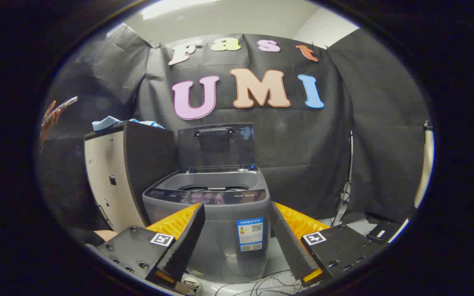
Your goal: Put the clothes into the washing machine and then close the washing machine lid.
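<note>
1. One blue bundle of clothes (109,122) lies on top of the cabinet (113,176), just beside the washing machine (220,213). The clothes are far beyond our fingers.
2. We see the washing machine between our fingers and a bit ahead. Its lid (216,146) stands up, so the tub is open and ready.
3. Our gripper (237,242) holds nothing. Its fingers are wide apart, and we see the machine's front through the gap.
4. We think the first job is to fetch the clothes. We should lift up to the cabinet top, keep the fingers apart, and close them on a thick fold so that nothing slips.
5. A hand (48,121) holds a phone (61,107) up beside the cabinet. We should keep away from it.
6. Wires (261,283) lie on the floor under the machine.
</note>
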